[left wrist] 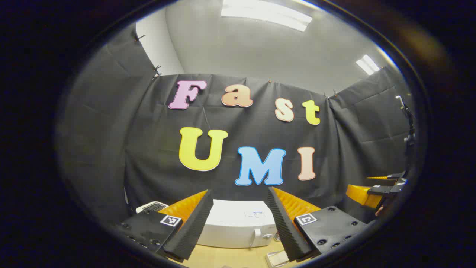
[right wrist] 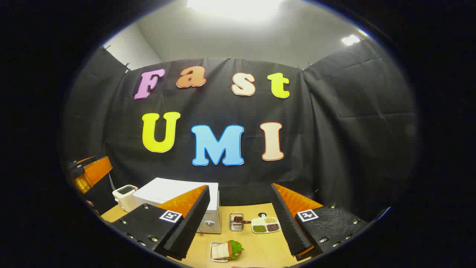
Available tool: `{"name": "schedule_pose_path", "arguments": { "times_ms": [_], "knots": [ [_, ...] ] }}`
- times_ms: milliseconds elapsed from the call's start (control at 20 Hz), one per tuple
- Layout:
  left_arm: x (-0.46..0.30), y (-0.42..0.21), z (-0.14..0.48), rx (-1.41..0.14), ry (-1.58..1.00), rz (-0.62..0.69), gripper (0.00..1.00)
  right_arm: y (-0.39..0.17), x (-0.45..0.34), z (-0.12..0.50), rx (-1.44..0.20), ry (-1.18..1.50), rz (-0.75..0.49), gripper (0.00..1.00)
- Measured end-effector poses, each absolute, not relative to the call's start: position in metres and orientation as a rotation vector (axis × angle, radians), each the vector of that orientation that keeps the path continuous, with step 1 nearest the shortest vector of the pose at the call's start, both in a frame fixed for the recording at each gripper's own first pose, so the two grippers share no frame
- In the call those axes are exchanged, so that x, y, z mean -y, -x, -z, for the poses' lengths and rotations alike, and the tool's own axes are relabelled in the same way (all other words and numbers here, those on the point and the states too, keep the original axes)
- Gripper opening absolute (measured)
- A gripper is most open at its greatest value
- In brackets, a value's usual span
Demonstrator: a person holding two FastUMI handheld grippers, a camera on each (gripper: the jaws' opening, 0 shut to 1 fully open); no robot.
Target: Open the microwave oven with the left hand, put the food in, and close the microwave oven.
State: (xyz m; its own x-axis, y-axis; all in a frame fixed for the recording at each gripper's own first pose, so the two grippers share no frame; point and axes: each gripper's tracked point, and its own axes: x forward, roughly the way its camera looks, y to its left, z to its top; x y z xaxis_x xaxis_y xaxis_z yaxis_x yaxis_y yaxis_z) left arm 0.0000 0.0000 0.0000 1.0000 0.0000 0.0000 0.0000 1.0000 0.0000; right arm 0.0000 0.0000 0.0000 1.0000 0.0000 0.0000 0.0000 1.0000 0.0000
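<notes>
Sitting on the desk [right wrist: 260, 249], a small tray [right wrist: 218, 252] carries a sandwich with lettuce [right wrist: 227, 249], a divided dish [right wrist: 265, 225] has green, dark and pale fillings, and a wire holder [right wrist: 236, 221] stands beside it. The right claw [right wrist: 240, 219] gapes wide, empty, with the sandwich below and between its fingers. The left claw [left wrist: 240, 223] is equally spread and empty, the closed white microwave [left wrist: 238, 225] straight ahead between its fingers.

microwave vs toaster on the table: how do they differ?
The microwave is the larger, a wide flat-topped box; the toaster is smaller and stands to its left. The toaster has a dark slot on top; the microwave's top is plain. Both are white and stand at the back of the table.
</notes>
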Motion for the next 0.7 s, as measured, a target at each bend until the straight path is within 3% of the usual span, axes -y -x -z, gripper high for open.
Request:
{"name": "schedule_pose_path", "arguments": {
  "times_ms": [700],
  "knots": [
    [0.018, -0.015, 0.022, -0.018, 0.018, 0.035, 0.96, -0.016, -0.013, 0.006, 0.01, -0.009, -0.05, 0.97]
  ]
}}
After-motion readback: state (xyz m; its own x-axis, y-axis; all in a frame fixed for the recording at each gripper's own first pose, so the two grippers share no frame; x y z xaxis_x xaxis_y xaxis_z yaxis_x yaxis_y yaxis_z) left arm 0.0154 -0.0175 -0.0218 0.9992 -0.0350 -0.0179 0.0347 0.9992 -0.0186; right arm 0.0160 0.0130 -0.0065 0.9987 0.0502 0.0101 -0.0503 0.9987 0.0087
